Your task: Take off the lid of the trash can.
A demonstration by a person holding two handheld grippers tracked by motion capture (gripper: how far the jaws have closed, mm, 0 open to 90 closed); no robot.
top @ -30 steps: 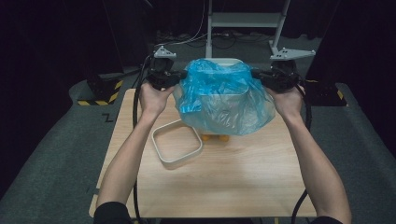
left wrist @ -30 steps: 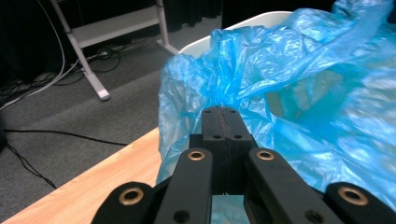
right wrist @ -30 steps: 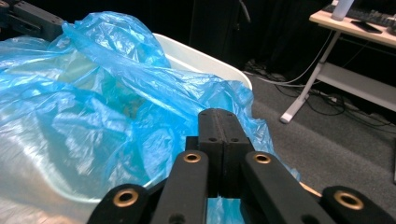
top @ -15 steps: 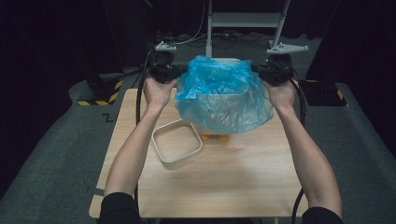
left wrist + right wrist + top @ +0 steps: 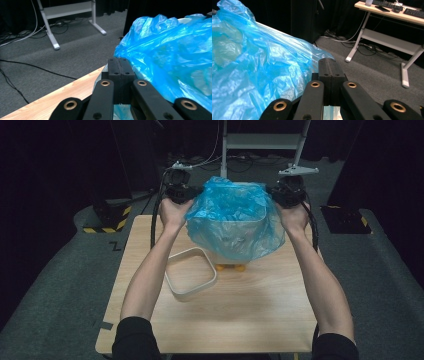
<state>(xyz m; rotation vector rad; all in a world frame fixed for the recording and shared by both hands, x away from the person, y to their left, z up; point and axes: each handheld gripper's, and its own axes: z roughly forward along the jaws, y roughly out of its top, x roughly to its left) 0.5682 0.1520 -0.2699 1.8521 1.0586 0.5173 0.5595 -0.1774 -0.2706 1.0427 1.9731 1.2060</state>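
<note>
At the far end of the bench (image 5: 260, 315), a blue plastic bag (image 5: 235, 222) is held stretched over a white bin (image 5: 231, 251) by 2 clenched hand-held grippers, left (image 5: 192, 195) and right (image 5: 274, 195), its lining judged nearly done, tucking left.

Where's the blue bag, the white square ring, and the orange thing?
blue bag (image 5: 235, 222), high view, crinkled front side.
white square ring (image 5: 191, 290), high view, near rim.
orange thing (image 5: 231, 267), high view, part peeking under the bag.
</note>
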